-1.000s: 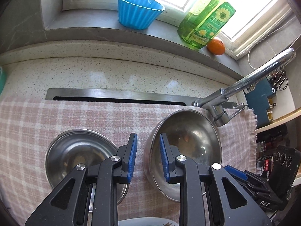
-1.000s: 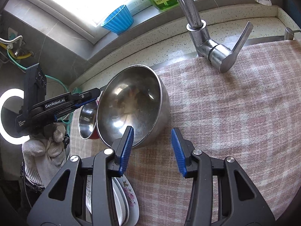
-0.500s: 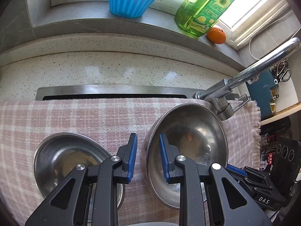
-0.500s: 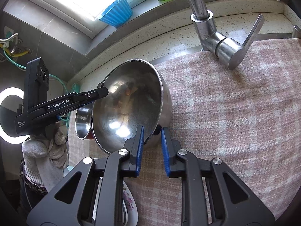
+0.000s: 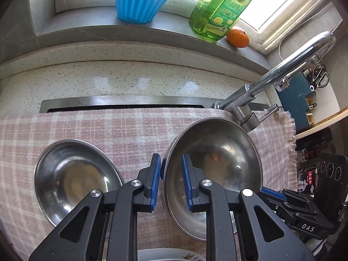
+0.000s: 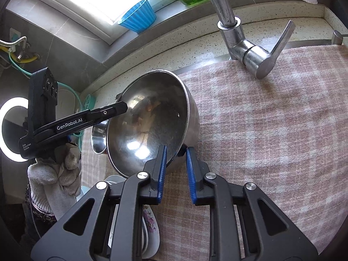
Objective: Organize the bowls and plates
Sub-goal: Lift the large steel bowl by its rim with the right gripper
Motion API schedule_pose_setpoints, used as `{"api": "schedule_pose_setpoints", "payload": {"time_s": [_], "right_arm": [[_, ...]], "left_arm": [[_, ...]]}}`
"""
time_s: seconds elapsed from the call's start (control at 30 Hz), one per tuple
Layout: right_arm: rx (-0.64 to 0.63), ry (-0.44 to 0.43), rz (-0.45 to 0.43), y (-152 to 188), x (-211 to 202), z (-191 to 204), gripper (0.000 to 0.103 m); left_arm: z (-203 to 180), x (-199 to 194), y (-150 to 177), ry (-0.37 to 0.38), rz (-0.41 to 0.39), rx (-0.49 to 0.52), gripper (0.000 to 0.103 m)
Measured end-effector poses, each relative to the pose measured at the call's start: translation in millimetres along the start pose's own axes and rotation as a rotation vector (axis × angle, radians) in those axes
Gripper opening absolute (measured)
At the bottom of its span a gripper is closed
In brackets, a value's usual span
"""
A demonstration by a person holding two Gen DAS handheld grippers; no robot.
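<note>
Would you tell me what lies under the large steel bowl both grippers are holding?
Only the pink checked cloth shows around the tilted large steel bowl; whatever sits directly beneath its base is hidden by the bowl itself.

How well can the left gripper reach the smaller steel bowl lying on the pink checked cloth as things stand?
Probably not yet. The left gripper is clamped on the rim of the big tilted steel bowl, which the right gripper also holds. The smaller steel bowl lies close and uncovered on the pink checked cloth.

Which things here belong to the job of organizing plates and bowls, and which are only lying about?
Belong to the job:
- large steel bowl, both grippers clamped on its rim
- small steel bowl
- flowered plates

Only lying about:
- blue cup
- soap bottle
- orange
- faucet
</note>
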State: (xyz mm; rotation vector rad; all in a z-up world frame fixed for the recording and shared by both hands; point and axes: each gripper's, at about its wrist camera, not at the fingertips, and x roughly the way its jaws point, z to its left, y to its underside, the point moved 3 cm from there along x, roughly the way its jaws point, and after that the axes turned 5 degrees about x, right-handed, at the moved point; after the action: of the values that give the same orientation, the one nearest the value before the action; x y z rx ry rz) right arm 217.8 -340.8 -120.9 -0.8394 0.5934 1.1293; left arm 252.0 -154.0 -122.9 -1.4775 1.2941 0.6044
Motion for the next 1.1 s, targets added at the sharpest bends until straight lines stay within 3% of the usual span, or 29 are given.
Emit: {"api": "schedule_pose_setpoints", "payload": {"time_s": [0.57, 1.1], "right_arm": [[0.073, 0.016, -0.033, 52.7, -65.6, -44.0, 0.019], [0.11, 0.061, -0.01, 86.6, -72.8, -70.4, 0.019]], "left_arm": [[-62.2, -10.8, 64.8, 0.095, 0.052, 0.104, 0.018], [-80.5, -6.9, 117.6, 0.147, 0.119, 0.103, 0.018]]}}
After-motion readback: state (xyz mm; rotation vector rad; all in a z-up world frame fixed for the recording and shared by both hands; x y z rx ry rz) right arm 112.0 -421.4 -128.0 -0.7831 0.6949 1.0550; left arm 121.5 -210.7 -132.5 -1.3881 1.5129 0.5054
